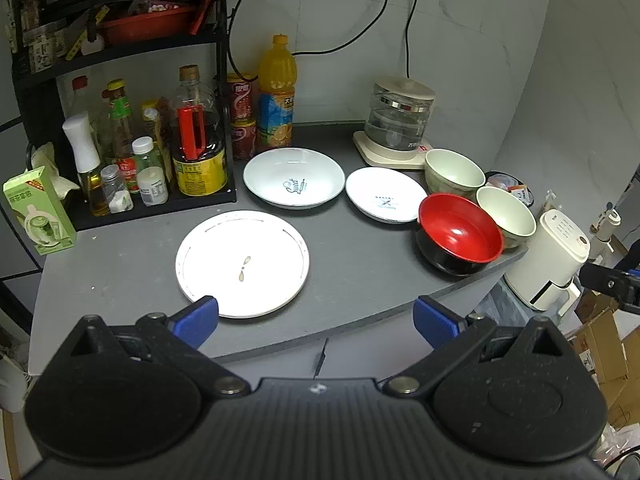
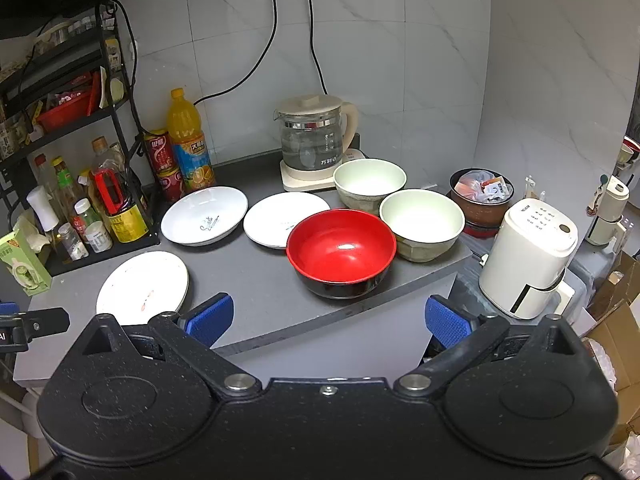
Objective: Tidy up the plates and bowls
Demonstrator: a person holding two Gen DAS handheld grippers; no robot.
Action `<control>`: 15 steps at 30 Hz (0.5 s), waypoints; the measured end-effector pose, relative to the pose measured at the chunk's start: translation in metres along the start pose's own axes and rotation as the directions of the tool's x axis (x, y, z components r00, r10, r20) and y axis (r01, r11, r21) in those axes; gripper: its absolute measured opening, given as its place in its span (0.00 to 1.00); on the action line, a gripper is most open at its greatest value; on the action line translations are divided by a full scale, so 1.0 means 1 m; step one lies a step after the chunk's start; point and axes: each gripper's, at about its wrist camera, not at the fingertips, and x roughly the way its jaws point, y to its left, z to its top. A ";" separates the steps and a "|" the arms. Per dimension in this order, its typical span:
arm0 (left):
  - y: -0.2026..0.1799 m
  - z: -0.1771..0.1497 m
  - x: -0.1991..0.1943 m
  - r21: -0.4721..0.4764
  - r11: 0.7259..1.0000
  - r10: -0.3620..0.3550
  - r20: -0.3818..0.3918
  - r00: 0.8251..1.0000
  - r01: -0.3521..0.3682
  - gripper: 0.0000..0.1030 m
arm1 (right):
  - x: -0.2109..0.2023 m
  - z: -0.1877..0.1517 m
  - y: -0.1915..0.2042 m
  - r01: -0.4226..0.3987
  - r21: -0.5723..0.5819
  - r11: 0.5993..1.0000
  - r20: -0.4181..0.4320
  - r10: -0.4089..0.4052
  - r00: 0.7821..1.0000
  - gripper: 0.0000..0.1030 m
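Both grippers hung off the counter's curved front edge, holding nothing. The left gripper had its fingers spread wide just short of the flat plate, which lay alone near that edge. The right gripper was likewise spread, facing the red bowl at the rim. Behind it two pale bowls crowded together; two white dishes lay side by side further back. Bare counter lay between plate and red bowl.
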 end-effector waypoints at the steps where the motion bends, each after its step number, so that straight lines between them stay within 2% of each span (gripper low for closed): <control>1: -0.001 0.000 0.000 0.003 1.000 0.001 -0.001 1.000 -0.001 1.00 | 0.000 0.000 0.000 0.001 -0.002 1.000 -0.001 -0.001 1.000 1.00; 15: -0.005 0.005 -0.001 0.012 1.000 0.004 0.006 1.000 -0.004 1.00 | 0.001 0.002 -0.005 -0.001 -0.002 1.000 0.009 0.001 1.000 1.00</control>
